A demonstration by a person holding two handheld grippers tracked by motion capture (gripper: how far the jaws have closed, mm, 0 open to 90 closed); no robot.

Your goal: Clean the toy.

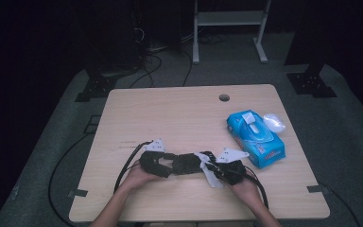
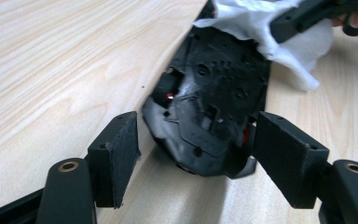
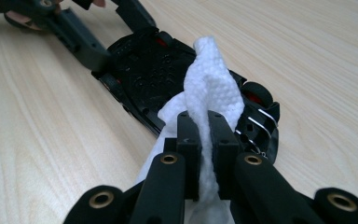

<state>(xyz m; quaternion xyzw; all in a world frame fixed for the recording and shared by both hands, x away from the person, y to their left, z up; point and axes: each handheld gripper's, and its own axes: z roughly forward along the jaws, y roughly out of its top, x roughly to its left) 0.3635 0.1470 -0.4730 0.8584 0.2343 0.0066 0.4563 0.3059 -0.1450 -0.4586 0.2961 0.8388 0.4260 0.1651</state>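
Right gripper view has the right tongs (image 3: 204, 128) pinching a white wipe (image 3: 213, 95) draped over an upturned black toy car (image 3: 154, 70) on the worktop (image 1: 170, 113), while the left tongs (image 2: 196, 149) stand spread around the car's end, and a blue wipe pack (image 1: 255, 137) lies nearby, its flap raised.

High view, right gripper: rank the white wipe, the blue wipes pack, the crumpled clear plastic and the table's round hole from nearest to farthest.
From the right gripper:
1. White wipe, pinched in its jaws over the black toy car.
2. Blue wipes pack, just beyond, toward the table's right edge.
3. Crumpled clear plastic, behind the pack.
4. Round hole, near the far edge.
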